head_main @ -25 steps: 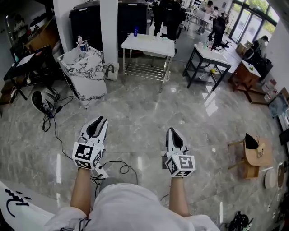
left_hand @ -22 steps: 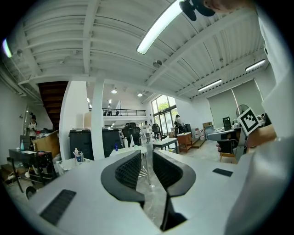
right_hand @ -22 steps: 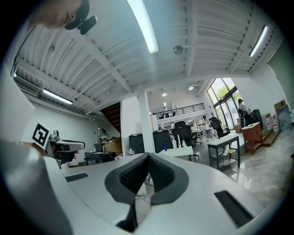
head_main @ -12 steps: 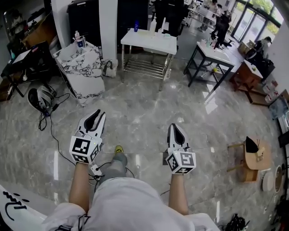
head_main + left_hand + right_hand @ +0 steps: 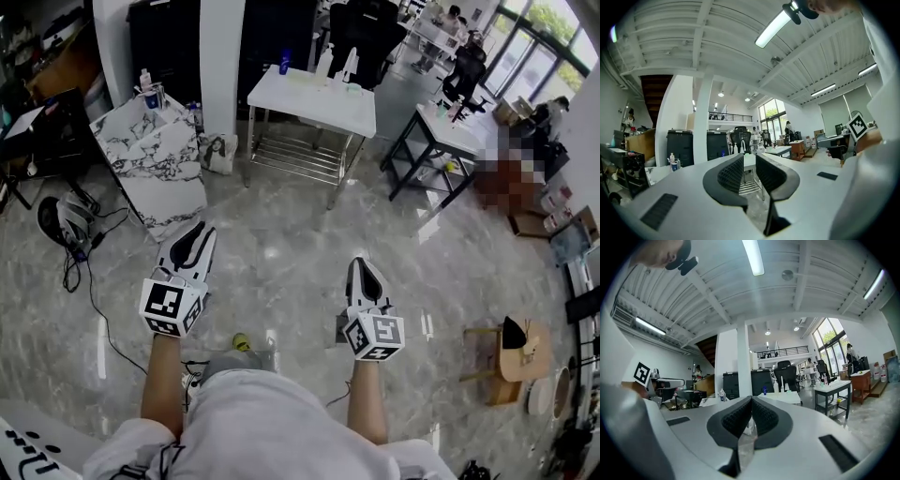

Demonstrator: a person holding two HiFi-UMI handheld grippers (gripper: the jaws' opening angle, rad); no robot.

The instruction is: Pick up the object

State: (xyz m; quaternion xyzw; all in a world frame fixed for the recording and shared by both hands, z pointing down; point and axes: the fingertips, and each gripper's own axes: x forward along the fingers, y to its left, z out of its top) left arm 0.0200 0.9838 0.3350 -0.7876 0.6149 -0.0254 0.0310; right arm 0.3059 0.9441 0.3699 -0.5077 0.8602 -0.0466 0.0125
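Observation:
No single object stands out as the one to pick up. A white table [image 5: 349, 110] stands ahead across the floor, carrying a blue bottle [image 5: 283, 67] and a few pale bottles [image 5: 324, 62]. My left gripper [image 5: 195, 234] is held out over the marble floor, its jaws a narrow gap apart and empty; in the left gripper view [image 5: 750, 163] the white table [image 5: 749, 161] shows through the gap. My right gripper [image 5: 362, 270] is level with it at the right, jaws closed tip to tip [image 5: 751, 402] with nothing clearly held. Both are well short of the table.
A marble-patterned block [image 5: 155, 155] with bottles on top stands at the left beside a white pillar [image 5: 221, 66]. A black-framed table [image 5: 441, 131] is at the right, a small wooden stool [image 5: 511, 352] further right. Cables [image 5: 84, 272] trail on the floor at left. People stand in the background.
The person has walked forward: the white table and marble block sit nearer and lower in the head view. Both grippers keep the same pose. A foot in a yellow-green shoe stepped below.

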